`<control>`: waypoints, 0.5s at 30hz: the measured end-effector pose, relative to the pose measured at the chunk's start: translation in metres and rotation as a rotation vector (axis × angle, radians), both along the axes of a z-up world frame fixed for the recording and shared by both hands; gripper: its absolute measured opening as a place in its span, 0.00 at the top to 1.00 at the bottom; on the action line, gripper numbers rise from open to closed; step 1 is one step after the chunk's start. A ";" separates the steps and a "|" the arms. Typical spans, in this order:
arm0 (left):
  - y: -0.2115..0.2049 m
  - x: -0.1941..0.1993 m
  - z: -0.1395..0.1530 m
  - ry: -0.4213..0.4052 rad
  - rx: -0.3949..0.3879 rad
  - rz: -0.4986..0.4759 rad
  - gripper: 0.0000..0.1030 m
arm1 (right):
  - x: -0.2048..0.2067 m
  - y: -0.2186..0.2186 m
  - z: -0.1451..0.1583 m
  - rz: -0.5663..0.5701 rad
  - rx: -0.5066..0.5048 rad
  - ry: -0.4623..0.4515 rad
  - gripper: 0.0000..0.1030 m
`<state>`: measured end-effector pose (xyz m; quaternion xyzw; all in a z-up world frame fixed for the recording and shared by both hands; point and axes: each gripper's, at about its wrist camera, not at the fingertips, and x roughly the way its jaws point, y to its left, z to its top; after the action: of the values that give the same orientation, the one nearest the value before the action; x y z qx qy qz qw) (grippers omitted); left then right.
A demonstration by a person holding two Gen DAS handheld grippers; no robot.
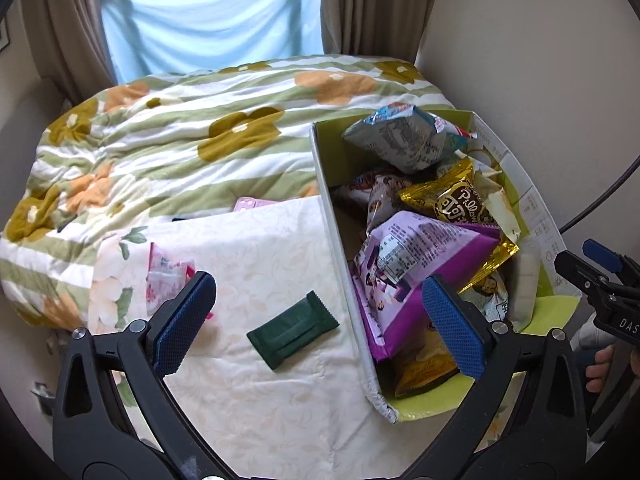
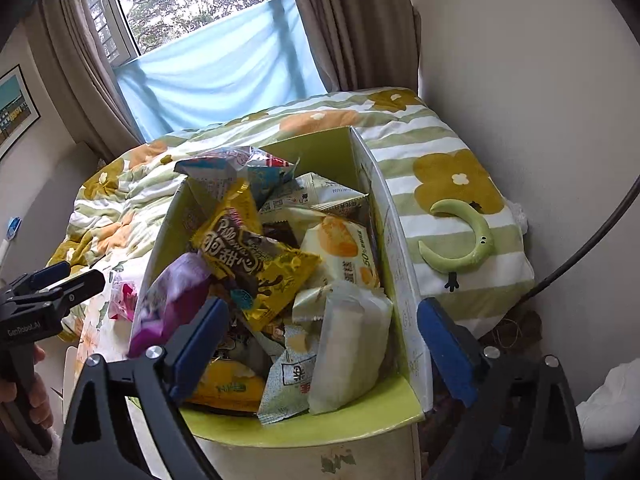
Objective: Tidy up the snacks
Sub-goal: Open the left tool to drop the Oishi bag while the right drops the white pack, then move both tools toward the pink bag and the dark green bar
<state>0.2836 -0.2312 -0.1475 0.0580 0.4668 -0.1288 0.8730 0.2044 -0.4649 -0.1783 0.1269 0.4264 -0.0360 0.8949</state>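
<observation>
Jaws of our right gripper (image 2: 320, 336) wide apart, gripping nothing, white packet (image 2: 348, 344) between them in the snack box (image 2: 404, 280) at centre frame, our left gripper (image 1: 320, 316) likewise open and empty, green bar (image 1: 292, 330) lying below on the cloth (image 1: 260, 400), left of the box.

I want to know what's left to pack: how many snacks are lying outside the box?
2. A dark green wrapped bar lies on the cream cloth beside the box, and a pink packet lies further left, partly behind the left tool's finger. Others may be hidden.
</observation>
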 end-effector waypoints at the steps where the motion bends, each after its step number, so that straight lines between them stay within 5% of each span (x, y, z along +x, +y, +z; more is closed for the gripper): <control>1: 0.002 -0.003 -0.002 0.002 -0.004 0.004 0.01 | -0.002 0.002 0.001 0.002 -0.009 -0.005 0.09; 15: 0.035 -0.041 0.031 -0.100 -0.034 0.103 0.01 | -0.015 0.019 0.029 0.089 -0.045 -0.113 0.08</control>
<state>0.2422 -0.1959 -0.1162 0.0255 0.4228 -0.0887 0.9015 0.1891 -0.4460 -0.1497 0.0894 0.3793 0.0016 0.9209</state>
